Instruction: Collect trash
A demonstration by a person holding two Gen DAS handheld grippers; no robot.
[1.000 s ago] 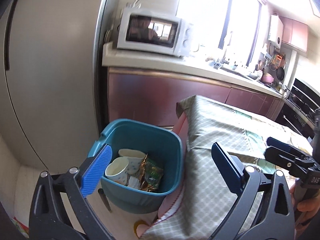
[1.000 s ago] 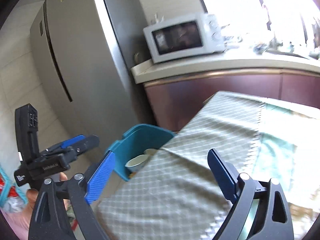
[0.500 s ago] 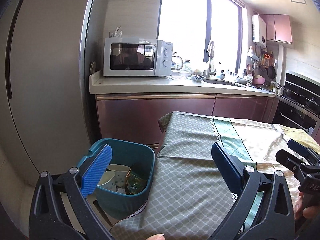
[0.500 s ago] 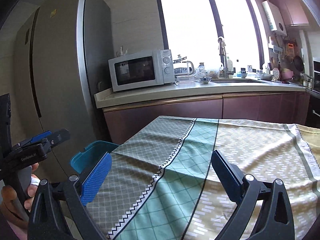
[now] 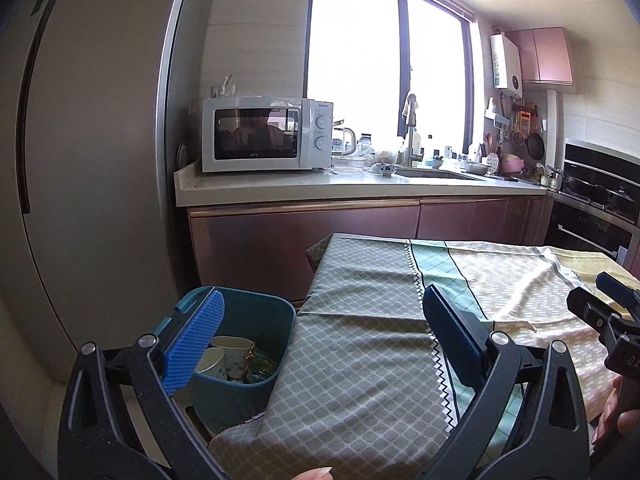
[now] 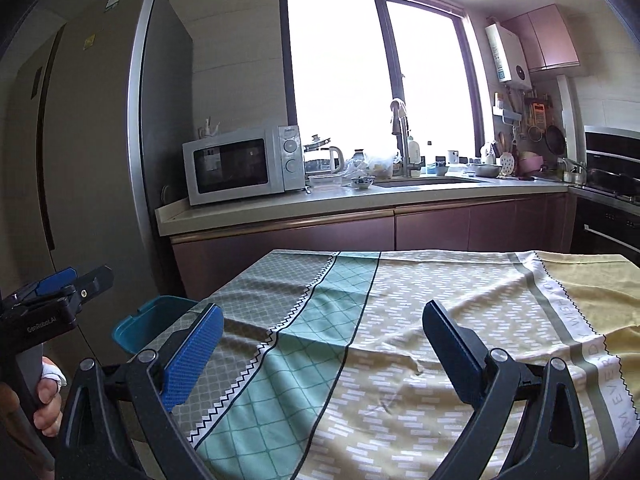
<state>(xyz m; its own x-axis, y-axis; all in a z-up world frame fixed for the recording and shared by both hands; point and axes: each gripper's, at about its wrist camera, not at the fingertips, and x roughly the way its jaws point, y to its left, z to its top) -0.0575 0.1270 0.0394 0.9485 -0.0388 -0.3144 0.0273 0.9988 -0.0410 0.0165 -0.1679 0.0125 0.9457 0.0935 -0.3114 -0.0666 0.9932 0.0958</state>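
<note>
Both grippers hang over the near edge of the tabletop [image 6: 440, 320], which is covered end to end by a patterned cloth [image 5: 360, 360]. The left gripper [image 5: 320, 332] has its fingers [image 5: 198, 342] spread wide with nothing between them, and the right gripper [image 6: 320, 336] is the same: fingers [image 6: 194, 354] apart, holding nothing.

The trash sits in the teal bin [image 5: 256, 396] on the floor, just beside the left end of the tabletop and partly tucked under the cloth's hanging corner. Inside I can make out paper cups [image 5: 224, 356] and a crinkled foil wrapper [image 5: 256, 360]. No loose trash shows on the cloth in either view, so I'd judge the collecting is close to done, or finished.

If anything more has to be lifted, those cups look light and thin-walled; they would crush under a hard squeeze, so a gentle pinch across the rim seems the place to hold. The wrapper is soft and slick and would want pinching at an edge or a fold. The bin itself looks like stiff plastic, light with so little in it, and its raised rim at the near corner would be the natural hold.

In the way: the cloth drapes over the bin's right side and could snag or drag if the bin is pulled. The fridge [image 5: 92, 160] stands close on the left, and the counter cabinets [image 5: 304, 240] behind, with a microwave [image 5: 264, 134] on top, leave the bin in a tight pocket.
</note>
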